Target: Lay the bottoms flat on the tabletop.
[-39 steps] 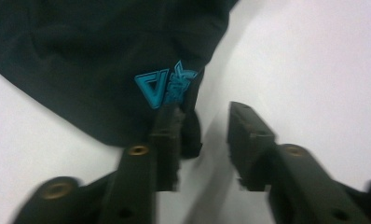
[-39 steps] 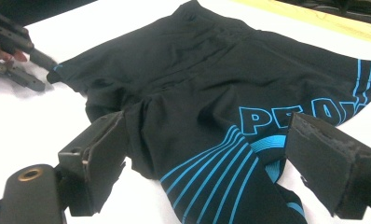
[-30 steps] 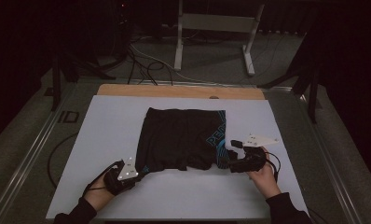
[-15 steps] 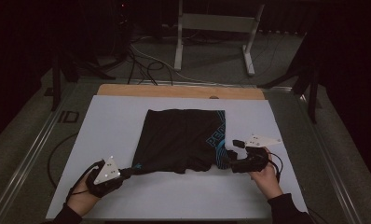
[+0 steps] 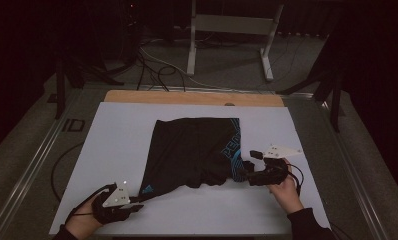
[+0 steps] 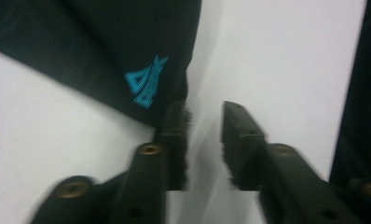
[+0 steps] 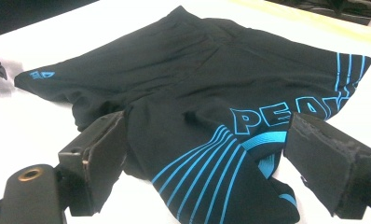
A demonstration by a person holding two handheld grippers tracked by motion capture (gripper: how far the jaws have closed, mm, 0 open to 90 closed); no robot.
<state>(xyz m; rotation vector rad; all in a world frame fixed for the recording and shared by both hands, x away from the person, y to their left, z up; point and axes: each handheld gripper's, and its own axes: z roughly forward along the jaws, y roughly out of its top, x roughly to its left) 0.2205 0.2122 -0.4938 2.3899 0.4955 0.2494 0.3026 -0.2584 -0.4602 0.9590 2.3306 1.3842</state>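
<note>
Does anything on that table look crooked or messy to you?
Yes. The black shorts lie skewed on the white table cover: the left leg is stretched to a point toward the left gripper, while the right leg is rumpled by the right gripper.

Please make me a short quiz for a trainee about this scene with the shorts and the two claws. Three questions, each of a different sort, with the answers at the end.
1. True or false: the left claw is shut on the black shorts.
2. Which part of the shorts lies between the jaws of the right claw? A) the plain waistband B) the leg end with teal stripes C) the corner with the small teal logo
3. Fill in: the shorts lie on a ____ table sheet.

Key
1. False: its jaws stand apart, beside the corner with the small logo.
2. B
3. white
</note>
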